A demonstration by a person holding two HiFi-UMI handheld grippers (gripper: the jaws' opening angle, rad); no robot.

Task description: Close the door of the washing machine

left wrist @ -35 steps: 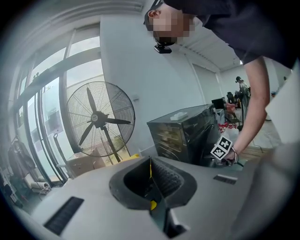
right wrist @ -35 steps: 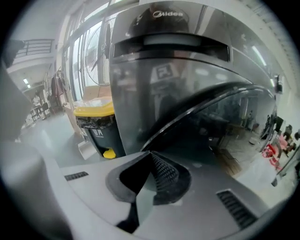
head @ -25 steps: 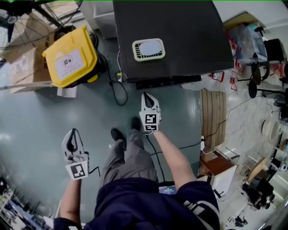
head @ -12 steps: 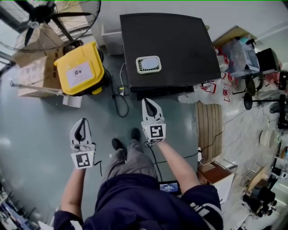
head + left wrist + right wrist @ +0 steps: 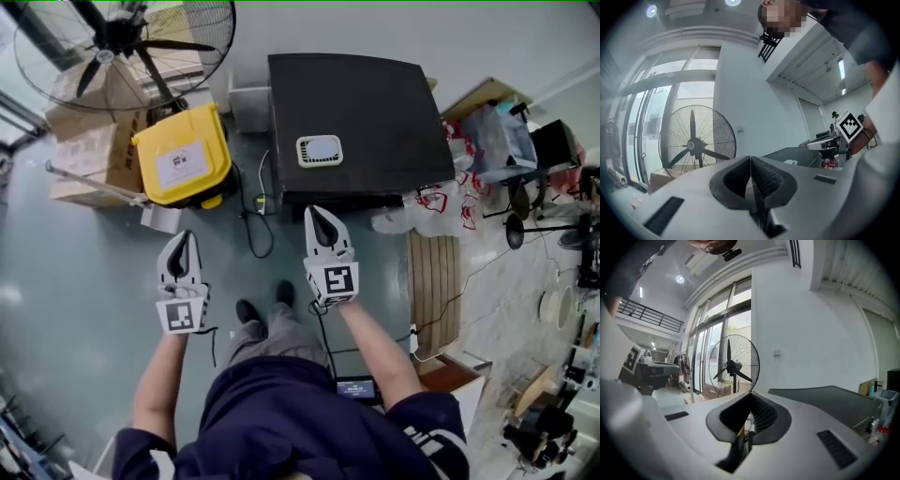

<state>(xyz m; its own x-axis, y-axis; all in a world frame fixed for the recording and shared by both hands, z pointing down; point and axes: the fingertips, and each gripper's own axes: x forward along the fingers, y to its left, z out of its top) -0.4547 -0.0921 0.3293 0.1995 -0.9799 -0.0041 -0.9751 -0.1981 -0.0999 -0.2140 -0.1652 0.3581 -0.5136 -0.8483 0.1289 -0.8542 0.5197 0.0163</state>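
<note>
In the head view the washing machine (image 5: 361, 112) is a black box seen from above; its front face and door are hidden under its front edge. My right gripper (image 5: 316, 210) is shut and empty, its tips level with that front edge at the left, held well above the floor. Shut and empty too, my left gripper (image 5: 184, 234) hangs over the floor left of the machine. The left gripper view shows shut jaws (image 5: 751, 158) pointing level, the machine's top (image 5: 797, 153) to the right. The right gripper view shows shut jaws (image 5: 751, 394) beside the dark top (image 5: 825, 399).
A white vented box (image 5: 320, 150) lies on the machine's top. A yellow bin (image 5: 183, 167), cardboard boxes (image 5: 80, 141) and a large standing fan (image 5: 122, 42) are to the left. A cable (image 5: 251, 220) runs over the floor; a slatted wooden board (image 5: 433, 281) lies right.
Both grippers have risen, the right one more, and it has come up from in front of the machine's face. The head view has risen too, showing more of the fan.
</note>
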